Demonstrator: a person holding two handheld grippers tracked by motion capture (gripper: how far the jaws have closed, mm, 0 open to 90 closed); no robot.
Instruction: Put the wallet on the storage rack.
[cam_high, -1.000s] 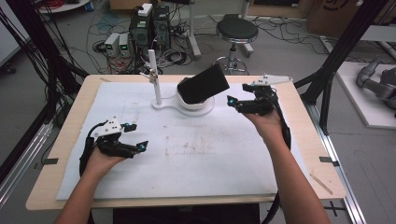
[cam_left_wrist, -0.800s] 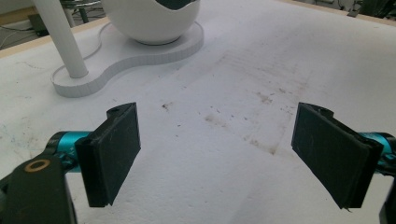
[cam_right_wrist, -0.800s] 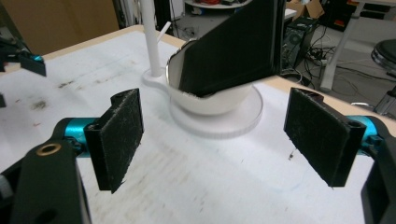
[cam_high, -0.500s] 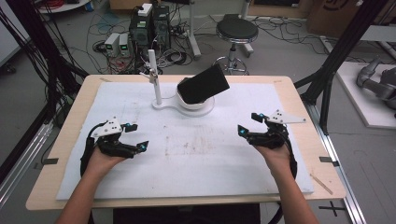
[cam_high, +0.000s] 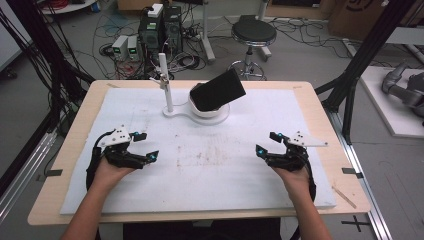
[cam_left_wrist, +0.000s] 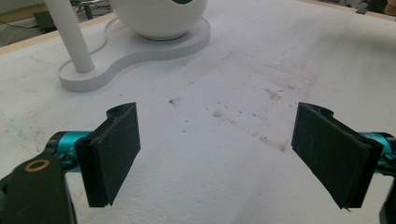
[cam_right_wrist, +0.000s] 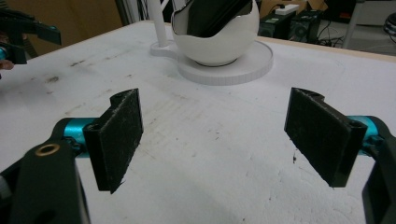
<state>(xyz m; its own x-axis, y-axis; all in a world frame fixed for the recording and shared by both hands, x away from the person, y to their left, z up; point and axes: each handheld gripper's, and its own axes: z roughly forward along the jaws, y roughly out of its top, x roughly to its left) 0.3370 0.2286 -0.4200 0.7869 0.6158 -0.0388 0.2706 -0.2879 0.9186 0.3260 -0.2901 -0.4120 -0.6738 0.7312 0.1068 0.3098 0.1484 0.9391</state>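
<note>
Both grippers rested low over the white mat (cam_high: 210, 185) on the bench (cam_high: 70, 130), well apart from each other and from the work. The left gripper (cam_high: 146, 146) sat at the near left with its fingers (cam_left_wrist: 114, 154) spread wide and nothing between them; the right gripper (cam_high: 267, 143) sat at the near right, its fingers (cam_right_wrist: 116, 137) equally spread and empty. The black slab (cam_high: 218, 90) stood tilted in the white bowl (cam_high: 210, 111), leaning up and to the right, on the white stand (cam_high: 175, 112) with its upright post (cam_high: 165, 82) at the far middle of the mat.

The placing step looked finished, with both hands parked at rest. If the slab were to be taken out, the next move would call for 1 gripper to reach forward, line its open fingers across the slab's raised edge, and close without tipping the bowl.
</note>
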